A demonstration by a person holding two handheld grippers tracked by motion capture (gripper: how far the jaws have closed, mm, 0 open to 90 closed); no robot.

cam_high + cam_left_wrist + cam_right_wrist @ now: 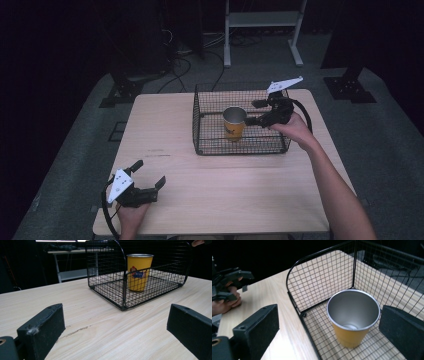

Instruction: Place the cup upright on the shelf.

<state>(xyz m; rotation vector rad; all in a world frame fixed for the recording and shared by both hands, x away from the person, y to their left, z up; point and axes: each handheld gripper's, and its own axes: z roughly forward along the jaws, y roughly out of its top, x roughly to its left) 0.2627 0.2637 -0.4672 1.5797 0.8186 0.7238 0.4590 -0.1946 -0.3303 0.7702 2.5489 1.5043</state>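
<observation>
Yellow cup [234, 123] stands upright inside wire basket [200, 145] on table [165, 135]. Right gripper [256, 112] held above basket rim beside cup, jaws apart, likely lined up for grasp. Left gripper [148, 176] parked near table's front edge, jaws apart, empty, clear of work.

Light wood table [215, 190], black wire basket [210, 145] standing on its far half, right of centre

Dim lab or studio: black stands [117, 87], floor cables [185, 65], bare wooden table [210, 190].
</observation>
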